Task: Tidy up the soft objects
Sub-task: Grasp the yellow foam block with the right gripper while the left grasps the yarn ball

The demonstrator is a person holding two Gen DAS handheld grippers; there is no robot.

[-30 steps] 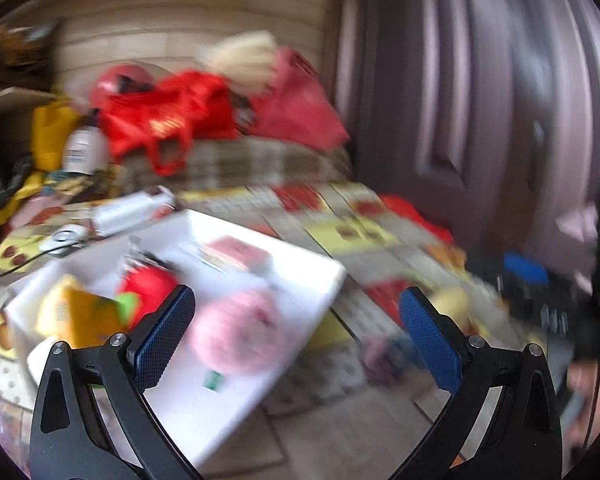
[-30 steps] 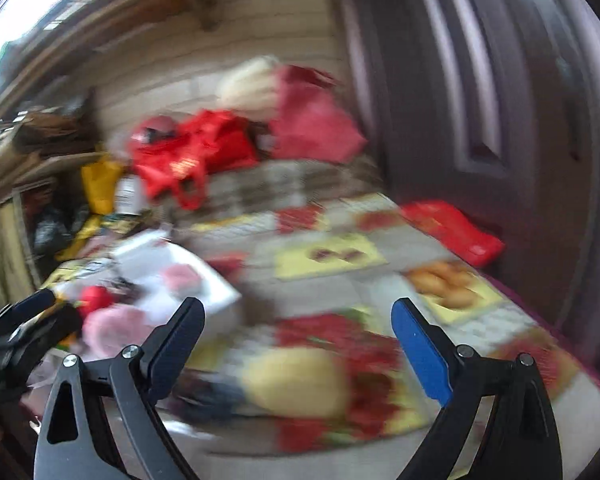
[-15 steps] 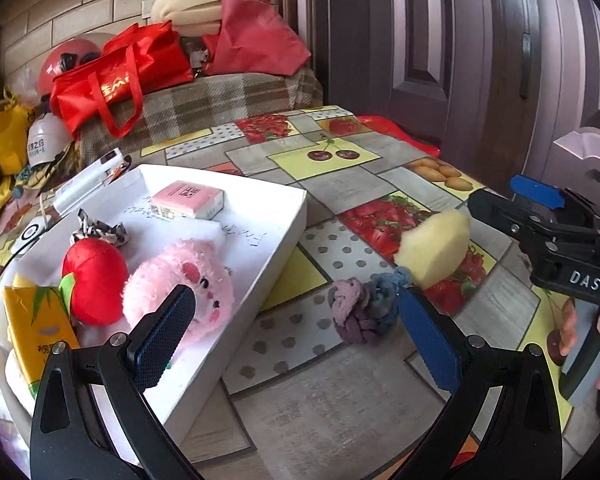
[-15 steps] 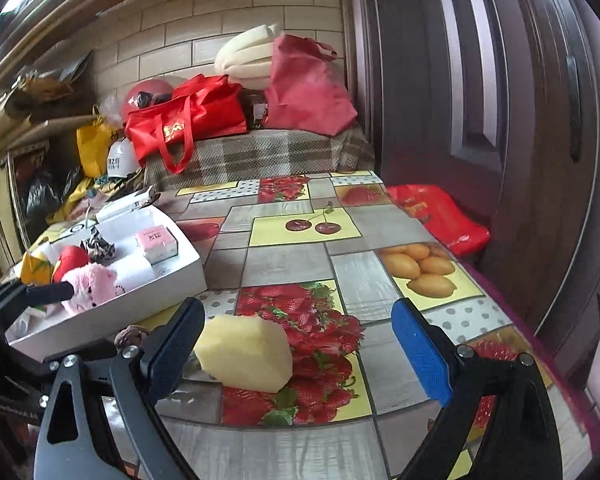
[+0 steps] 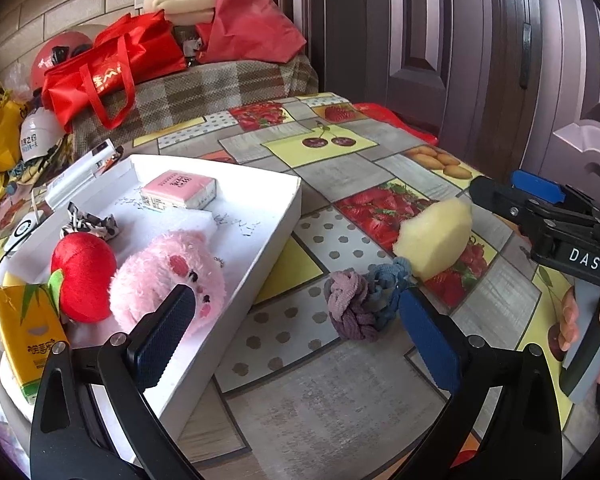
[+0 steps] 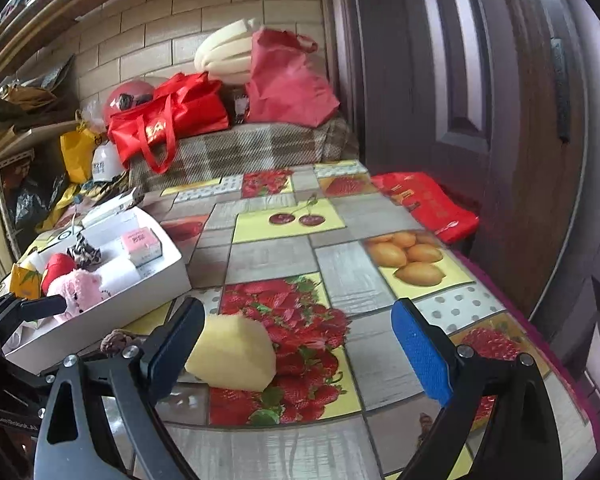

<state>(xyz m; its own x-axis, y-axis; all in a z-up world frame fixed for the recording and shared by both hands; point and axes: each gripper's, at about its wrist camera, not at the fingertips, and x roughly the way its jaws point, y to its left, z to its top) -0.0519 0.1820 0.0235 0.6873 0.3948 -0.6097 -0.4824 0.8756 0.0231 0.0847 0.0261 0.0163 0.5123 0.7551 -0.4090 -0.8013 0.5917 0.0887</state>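
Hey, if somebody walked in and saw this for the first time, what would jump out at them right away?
Probably the loud fruit-print tablecloth, with a pale yellow sponge lying on its strawberry patch, right in front of the open right hand-held gripper. Next, the white tray on the left, holding a fluffy pink plush pig beside a red plush apple. A braided purple and blue knot lies on the cloth between tray and sponge.

bare tablecloth (image 6: 348, 272) ahead, white tray (image 5: 276, 236) blocking left
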